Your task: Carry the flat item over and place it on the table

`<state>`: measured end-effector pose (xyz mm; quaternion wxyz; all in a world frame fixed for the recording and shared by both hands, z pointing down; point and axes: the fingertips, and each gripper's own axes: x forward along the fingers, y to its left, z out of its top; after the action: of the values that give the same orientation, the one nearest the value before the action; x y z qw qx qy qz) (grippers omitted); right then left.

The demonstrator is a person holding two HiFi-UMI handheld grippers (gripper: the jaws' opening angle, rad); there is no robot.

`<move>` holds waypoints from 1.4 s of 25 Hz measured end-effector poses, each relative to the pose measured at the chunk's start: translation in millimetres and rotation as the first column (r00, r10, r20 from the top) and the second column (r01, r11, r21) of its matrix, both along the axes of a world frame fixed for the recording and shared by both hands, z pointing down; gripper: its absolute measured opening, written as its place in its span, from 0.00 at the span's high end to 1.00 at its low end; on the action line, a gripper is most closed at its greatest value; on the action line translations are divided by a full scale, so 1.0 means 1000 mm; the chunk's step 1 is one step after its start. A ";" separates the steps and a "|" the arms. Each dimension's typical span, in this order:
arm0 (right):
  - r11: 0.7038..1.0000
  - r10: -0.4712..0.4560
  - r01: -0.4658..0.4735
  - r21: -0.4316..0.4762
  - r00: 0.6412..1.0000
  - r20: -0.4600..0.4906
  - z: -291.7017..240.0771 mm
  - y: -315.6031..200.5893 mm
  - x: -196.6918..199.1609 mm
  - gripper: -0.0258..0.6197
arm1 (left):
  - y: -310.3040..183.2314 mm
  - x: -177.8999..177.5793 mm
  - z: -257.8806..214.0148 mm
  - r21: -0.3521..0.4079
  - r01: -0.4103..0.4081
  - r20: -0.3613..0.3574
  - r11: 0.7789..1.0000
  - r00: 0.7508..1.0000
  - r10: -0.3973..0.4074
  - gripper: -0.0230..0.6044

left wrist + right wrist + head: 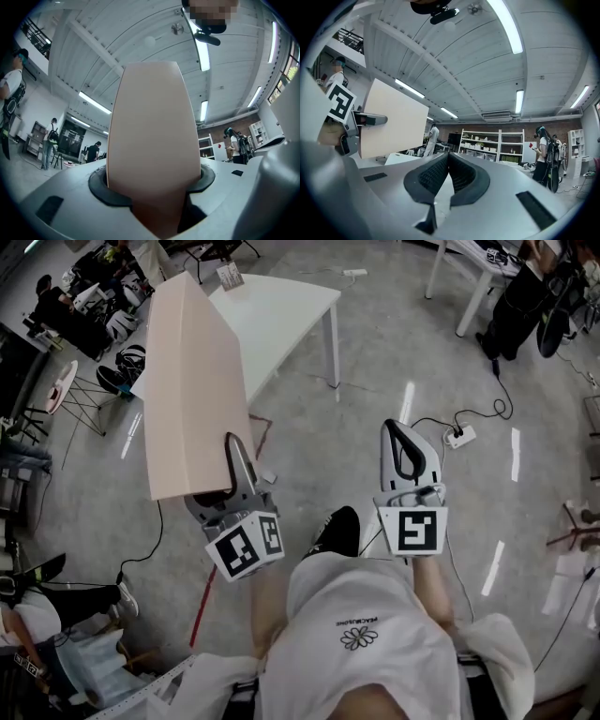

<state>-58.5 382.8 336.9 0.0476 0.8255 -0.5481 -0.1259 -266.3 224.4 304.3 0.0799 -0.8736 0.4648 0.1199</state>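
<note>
A large flat pale beige board [192, 390] stands upright, held by its near lower edge. My left gripper [232, 454] is shut on that edge. In the left gripper view the board [152, 136] fills the gap between the jaws [152, 187] and rises toward the ceiling. The white table [286, 310] stands just beyond the board, partly hidden by it. My right gripper [405, 442] is held apart to the right, shut with nothing in it; its pads [436, 176] meet at the tips. From the right gripper view the board [393, 119] and the left gripper [361, 121] show at left.
A power strip [459, 437] with cables lies on the floor ahead right. Another white table [469, 277] stands at the top right. People sit and stand at the far left [56, 306]. Shelves [487, 145] and a standing person [544, 152] are far off.
</note>
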 end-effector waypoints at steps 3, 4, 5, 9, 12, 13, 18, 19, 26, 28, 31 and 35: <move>1.000 -0.027 0.027 0.004 1.000 0.011 0.001 -0.007 0.004 0.94 | -0.005 0.008 0.000 0.003 0.004 -0.001 1.000 1.000 -0.004 0.48; 0.999 -0.033 0.033 0.002 0.999 0.006 0.001 -0.011 0.007 0.94 | -0.009 0.011 0.000 0.005 0.007 -0.003 1.000 1.000 -0.007 0.48; 0.999 -0.040 0.040 0.000 0.999 0.001 0.000 -0.016 0.010 0.94 | -0.013 0.014 -0.001 0.008 0.010 -0.004 1.000 1.000 -0.009 0.48; 0.996 -0.084 0.082 0.044 0.995 0.052 -0.011 -0.040 0.023 0.94 | -0.037 0.035 -0.006 0.043 0.015 0.020 0.999 1.000 -0.016 0.49; 0.983 -0.132 0.128 0.131 0.991 0.024 -0.039 -0.066 0.033 0.94 | -0.064 0.052 -0.012 0.085 0.021 0.023 0.996 0.999 -0.023 0.49; 0.980 -0.137 0.135 0.145 0.991 0.004 -0.045 -0.076 0.037 0.94 | -0.074 0.058 -0.014 0.093 0.022 0.019 0.995 1.000 -0.024 0.49; 0.976 -0.170 0.166 0.139 0.985 0.011 -0.053 -0.145 0.075 0.94 | -0.130 0.101 -0.030 0.135 0.016 0.025 0.991 1.000 -0.019 0.50; 0.974 -0.178 0.175 0.145 0.984 0.008 -0.056 -0.162 0.083 0.94 | -0.144 0.112 -0.032 0.145 0.015 0.029 0.989 0.999 -0.019 0.50; 0.966 -0.231 0.232 0.117 0.973 -0.020 -0.078 -0.291 0.142 0.94 | -0.257 0.177 -0.040 0.127 0.016 0.056 0.992 0.998 -0.024 0.49; 0.966 -0.239 0.241 0.096 0.970 -0.038 -0.080 -0.328 0.157 0.94 | -0.287 0.189 -0.047 0.139 0.029 0.060 0.990 0.997 -0.038 0.49; 0.969 -0.232 0.237 0.064 0.970 -0.070 -0.080 -0.383 0.174 0.94 | -0.332 0.201 -0.051 0.150 0.048 0.066 0.987 0.996 -0.058 0.49; 0.960 -0.268 0.273 0.070 0.961 -0.069 -0.080 -0.448 0.186 0.94 | -0.387 0.214 -0.049 0.153 0.081 0.084 0.985 0.992 -0.095 0.49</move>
<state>127.2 -65.3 256.6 0.0132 0.7401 -0.6487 -0.1769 -52.5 -162.1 254.8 0.1715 -0.8484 0.4884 0.1108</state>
